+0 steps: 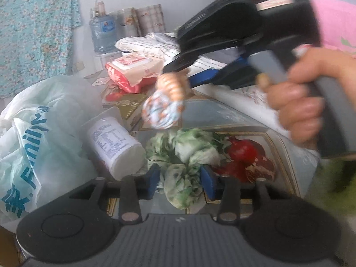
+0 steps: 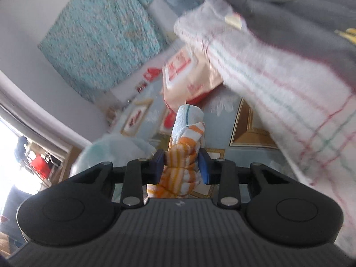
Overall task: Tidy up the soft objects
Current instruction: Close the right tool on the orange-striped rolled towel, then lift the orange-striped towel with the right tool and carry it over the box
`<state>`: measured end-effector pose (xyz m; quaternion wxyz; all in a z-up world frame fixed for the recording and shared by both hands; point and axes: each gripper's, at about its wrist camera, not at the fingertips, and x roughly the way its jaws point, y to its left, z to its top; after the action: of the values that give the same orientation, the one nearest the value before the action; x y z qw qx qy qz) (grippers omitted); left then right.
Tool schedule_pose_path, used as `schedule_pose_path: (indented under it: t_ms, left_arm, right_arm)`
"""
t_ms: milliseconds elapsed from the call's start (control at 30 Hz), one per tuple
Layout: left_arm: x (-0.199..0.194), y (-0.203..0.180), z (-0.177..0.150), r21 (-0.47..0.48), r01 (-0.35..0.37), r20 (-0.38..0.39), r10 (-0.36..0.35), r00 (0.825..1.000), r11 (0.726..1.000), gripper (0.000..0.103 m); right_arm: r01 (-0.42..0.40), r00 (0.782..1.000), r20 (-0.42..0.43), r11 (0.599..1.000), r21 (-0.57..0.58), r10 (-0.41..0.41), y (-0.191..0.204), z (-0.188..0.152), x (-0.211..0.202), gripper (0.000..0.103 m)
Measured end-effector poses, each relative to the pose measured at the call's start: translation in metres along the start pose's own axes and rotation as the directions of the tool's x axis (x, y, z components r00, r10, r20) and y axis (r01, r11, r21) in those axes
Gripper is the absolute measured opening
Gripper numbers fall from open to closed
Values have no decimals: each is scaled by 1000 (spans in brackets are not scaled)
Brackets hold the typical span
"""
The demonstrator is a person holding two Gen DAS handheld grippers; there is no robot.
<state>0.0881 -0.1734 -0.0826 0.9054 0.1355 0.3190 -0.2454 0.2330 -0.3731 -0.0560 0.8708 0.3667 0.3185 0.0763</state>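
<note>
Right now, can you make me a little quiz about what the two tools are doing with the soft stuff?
1. True or false: the right tool is shut on the orange striped cloth.
2. What lies between the left tool's fingers: A) the white bottle, B) the green and white cloth, C) the plastic bag?
3. Fill in: the white bottle lies on its ____.

Key: 1 true. 2 B, though whether it is pinched cannot be told. 3 side.

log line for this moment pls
left gripper: open around green cloth | right gripper: shut on orange striped cloth, lifted
</note>
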Motion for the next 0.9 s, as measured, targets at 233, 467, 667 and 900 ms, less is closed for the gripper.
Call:
schedule_pose_path:
  t_ms: [233, 467, 667, 900]
  left_arm:
    - [-9, 8, 2, -78, 1, -11, -2, 1000, 997, 78]
    - [-54, 17, 5, -109, 59, 30, -56, 998, 992, 86]
    - [-82, 29, 7, -208, 221, 20, -222, 975, 953, 86]
    - [-90, 29, 4, -268, 318, 10, -327, 945, 910, 85]
  right_arm:
    - [-90, 994, 59, 995, 44, 87, -5, -11, -54, 31]
    - [-144, 989, 46, 985, 96, 140, -26, -34, -80, 31]
    - [-187, 981, -24, 972, 140, 192, -38, -63, -71, 31]
    - [-235, 960, -121, 961, 148, 253, -29, -99, -65, 31]
